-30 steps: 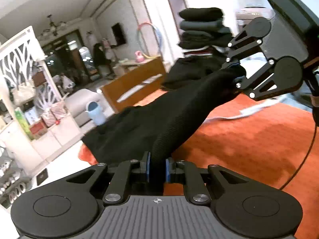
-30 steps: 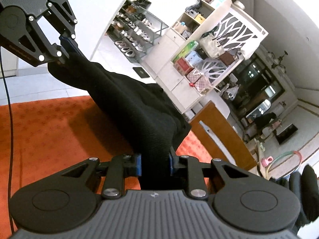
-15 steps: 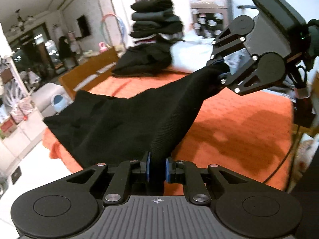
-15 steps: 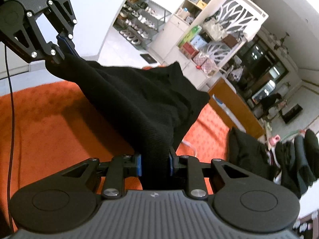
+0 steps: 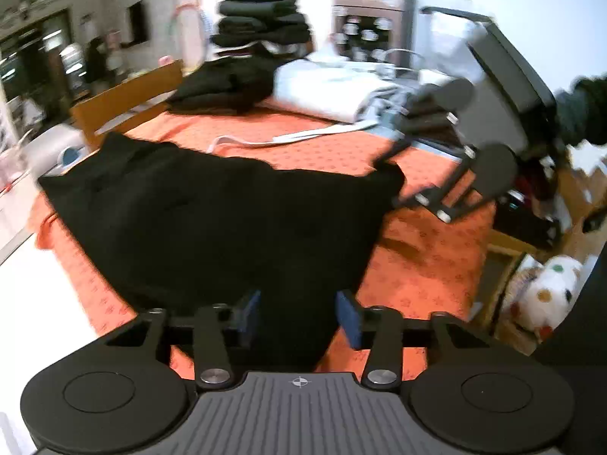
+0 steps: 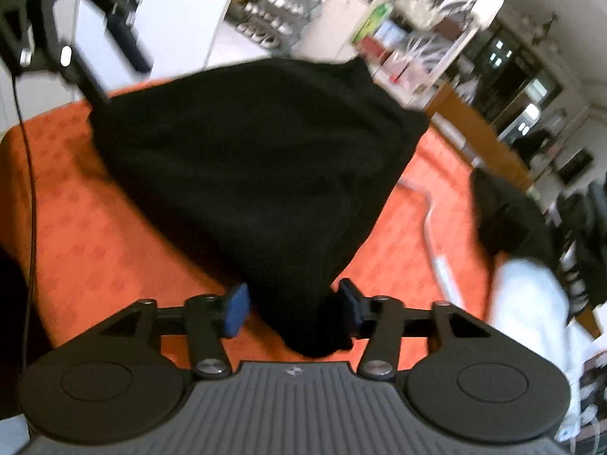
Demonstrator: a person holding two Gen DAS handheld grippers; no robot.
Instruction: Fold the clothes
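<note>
A black garment lies spread on the orange bed cover. My left gripper is low over its near edge. The jaws are opening, and the cloth lies loose between the blue pads without being pressed. In the right wrist view the same garment fans out ahead. My right gripper is also opening, with a garment corner between its pads; the cloth brushes the right pad only. Each gripper appears blurred in the other's view: the right gripper at the far corner, the left gripper at the upper left.
At the far end of the bed stand a stack of folded dark clothes, a loose black pile and white bedding. A white strap lies across the cover. A wooden footboard runs along the left; a plush toy sits right.
Both grippers came down toward the bed with the garment stretched between them, then their jaws opened. The garment, held taut in the air before, now lies on the cover.
</note>
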